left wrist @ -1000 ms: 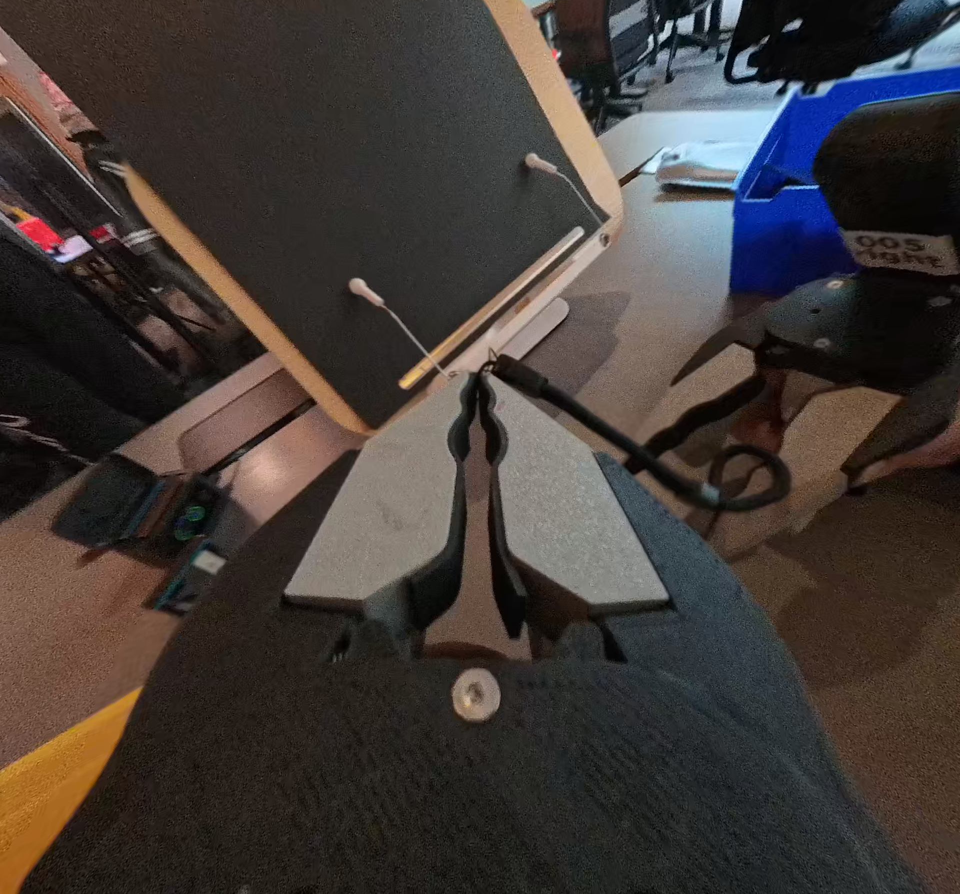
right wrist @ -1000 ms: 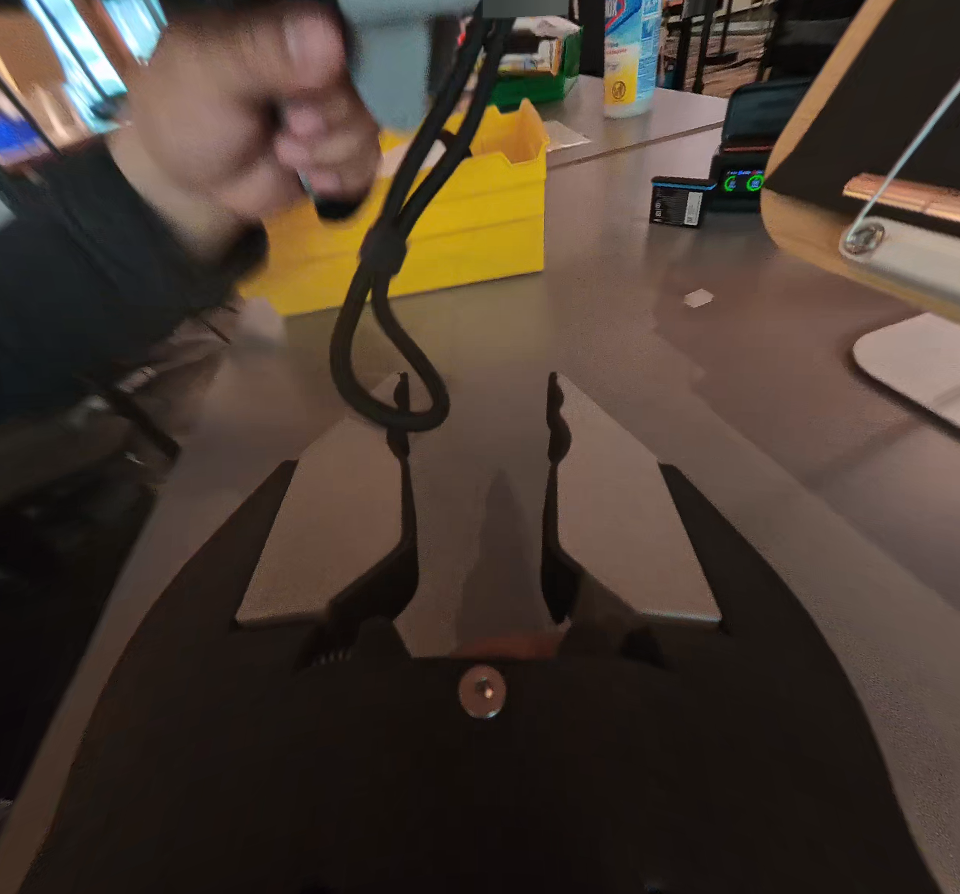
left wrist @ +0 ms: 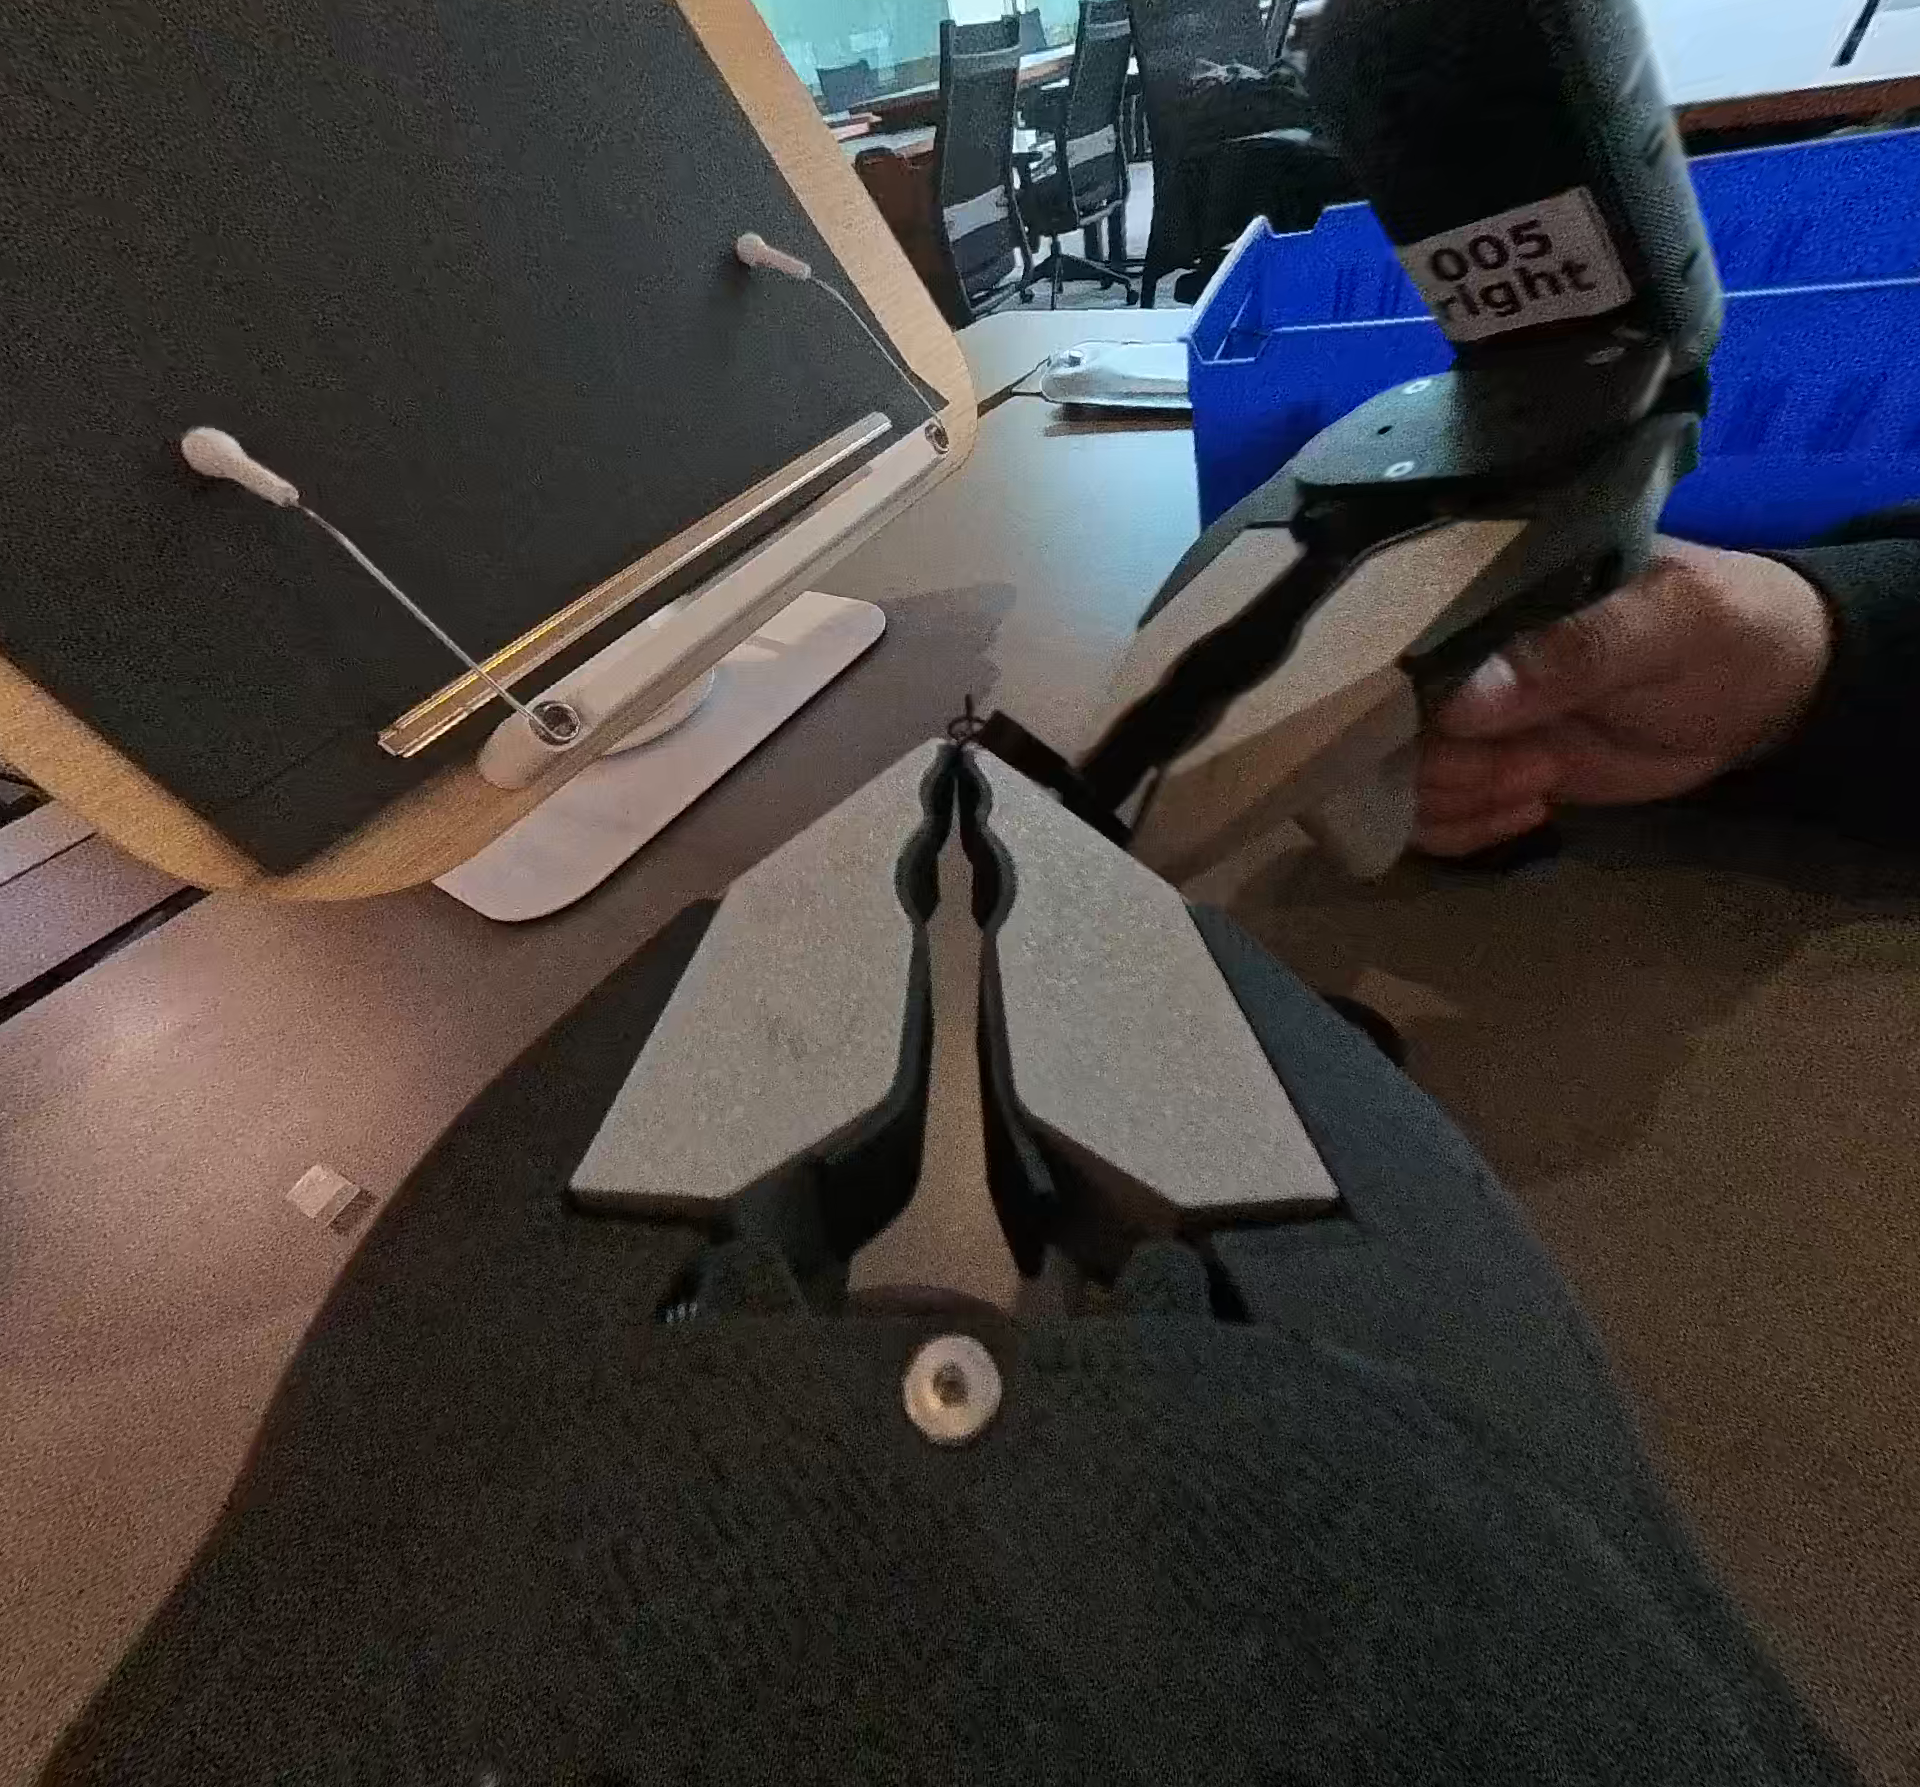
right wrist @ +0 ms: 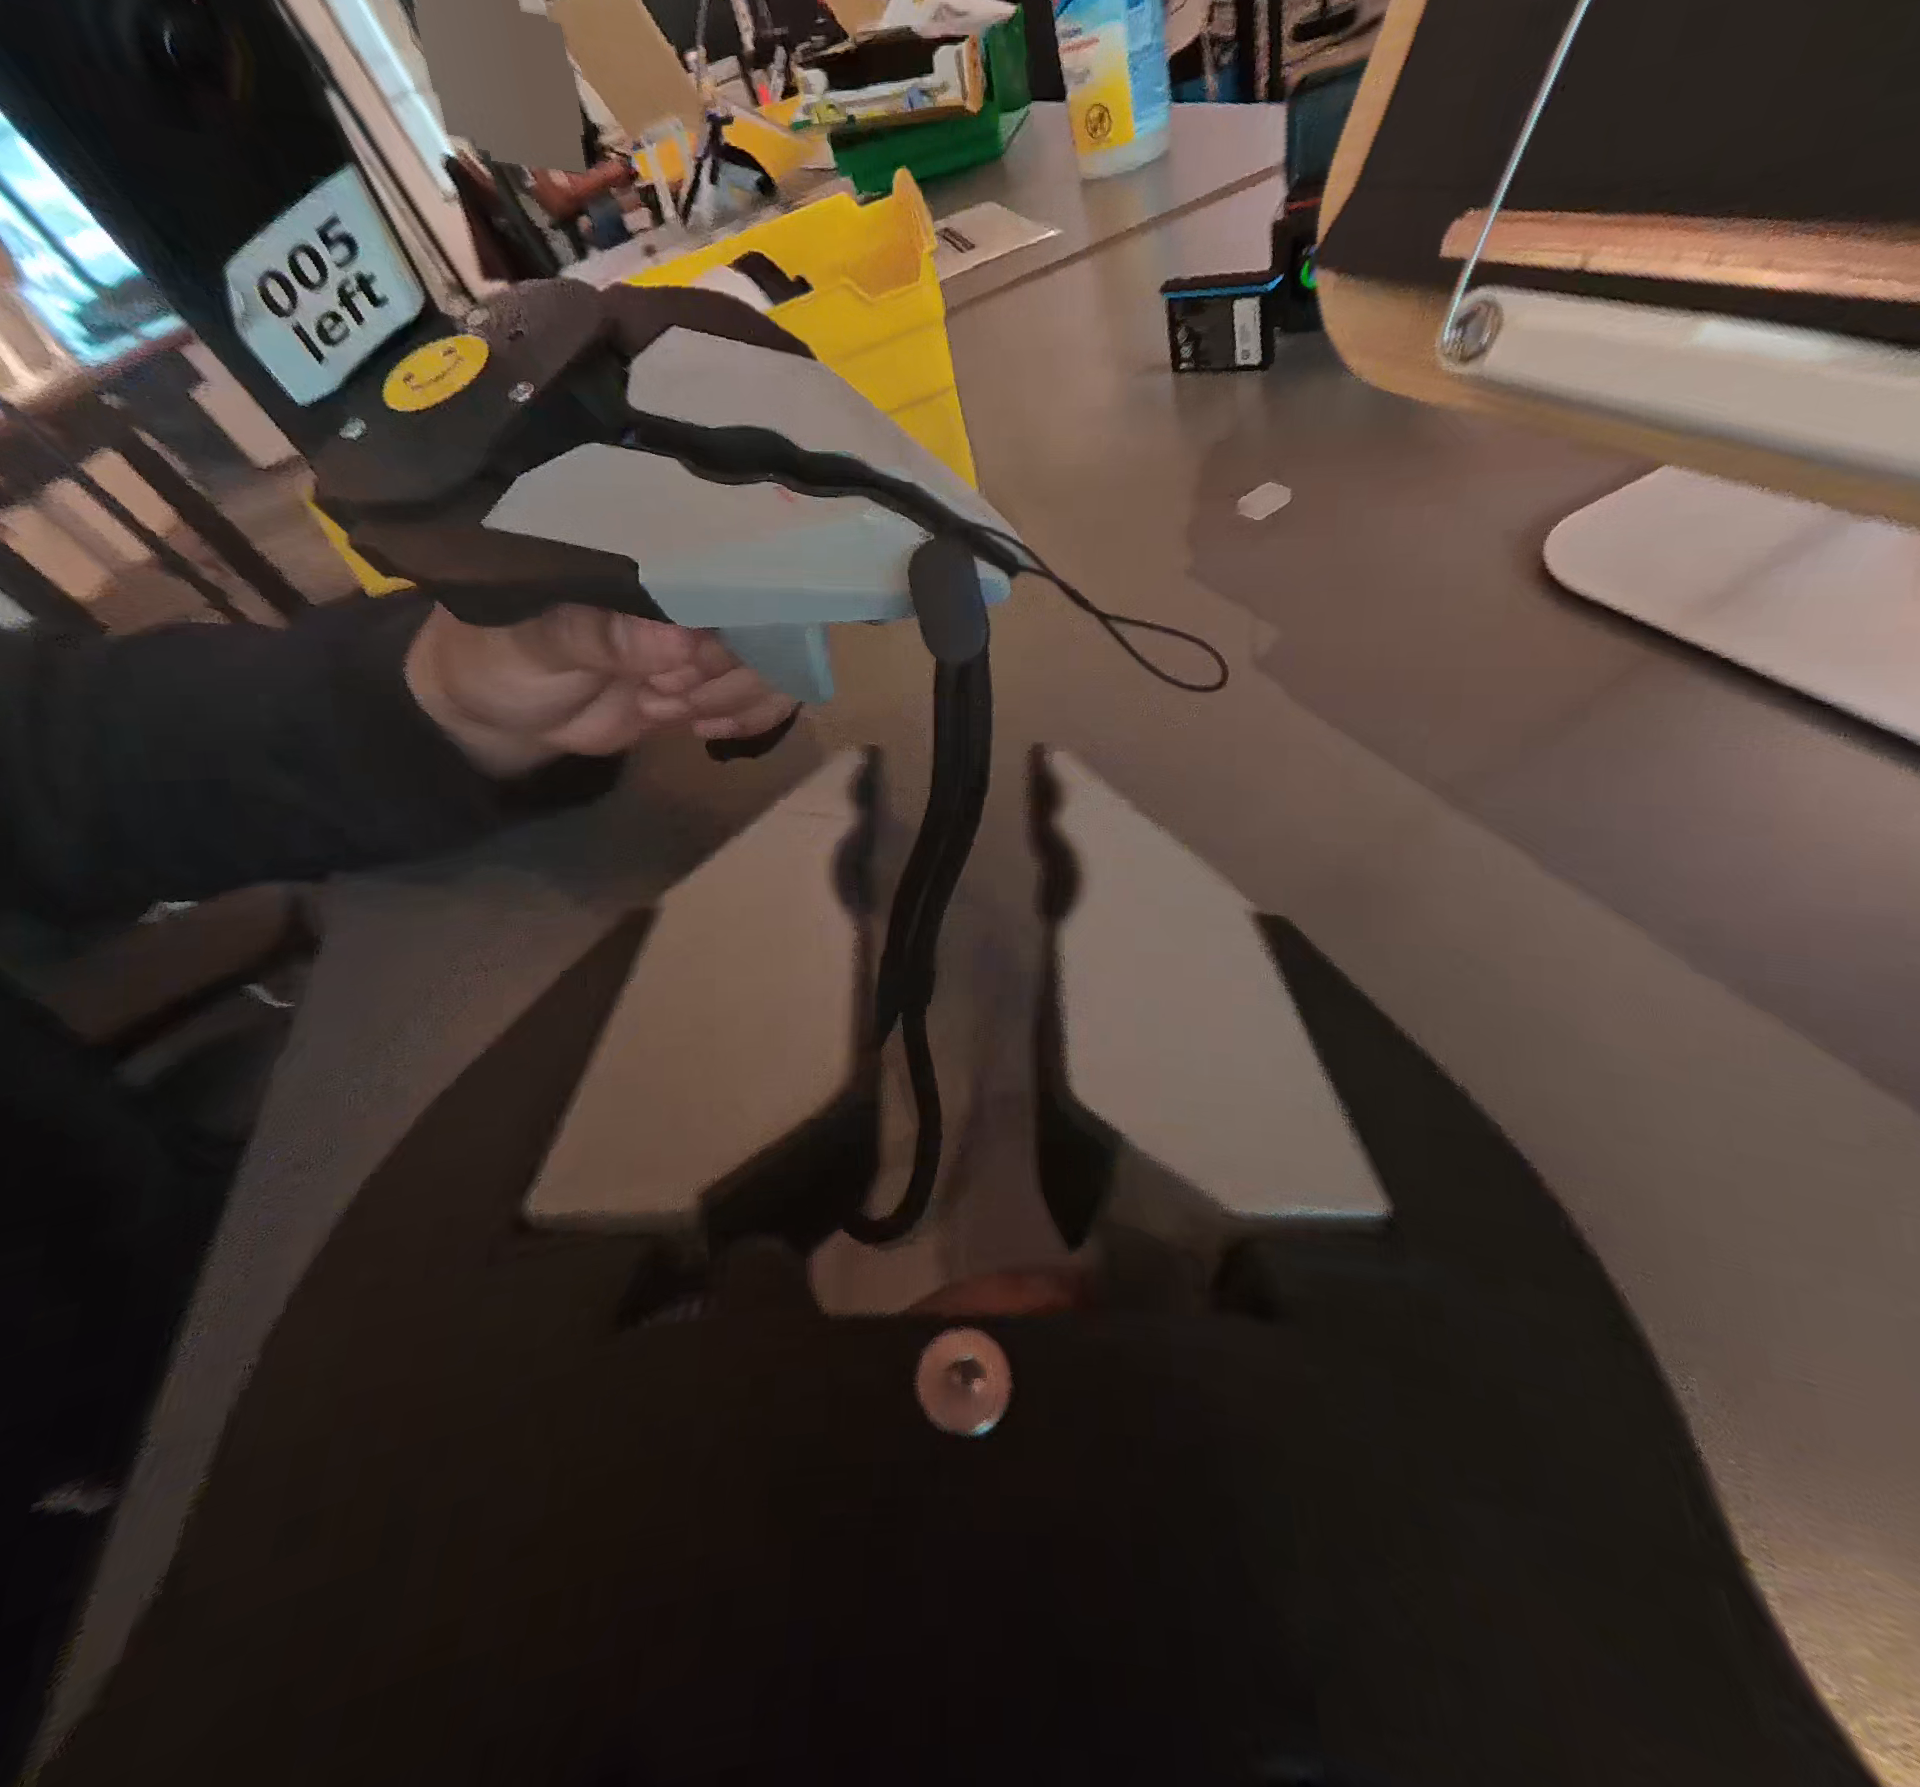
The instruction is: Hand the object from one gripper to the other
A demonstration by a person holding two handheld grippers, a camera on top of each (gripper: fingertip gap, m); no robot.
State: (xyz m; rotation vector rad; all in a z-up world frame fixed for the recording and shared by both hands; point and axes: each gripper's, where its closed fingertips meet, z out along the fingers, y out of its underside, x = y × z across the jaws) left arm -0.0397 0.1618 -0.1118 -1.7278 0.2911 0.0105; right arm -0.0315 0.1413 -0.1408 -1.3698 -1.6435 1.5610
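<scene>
Midway: left claw (right wrist: 997, 563) clamps the thin end of the black cord wrist strap (right wrist: 940, 864) above the grey-brown counter (right wrist: 1455, 802). Its loop hangs between the spread fingers of the right claw (right wrist: 951, 781); closing and release remain.

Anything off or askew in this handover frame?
Nothing damaged or spilled. The black wrist strap hangs from the shut left gripper, its loop dangling between the open fingers of the right gripper, not yet clamped.

Two grippers (left wrist: 958, 766) (right wrist: 948, 771); one black strap (right wrist: 940, 864); one book stand (left wrist: 416, 283); one yellow bin (right wrist: 883, 303); one blue bin (left wrist: 1309, 366).
</scene>
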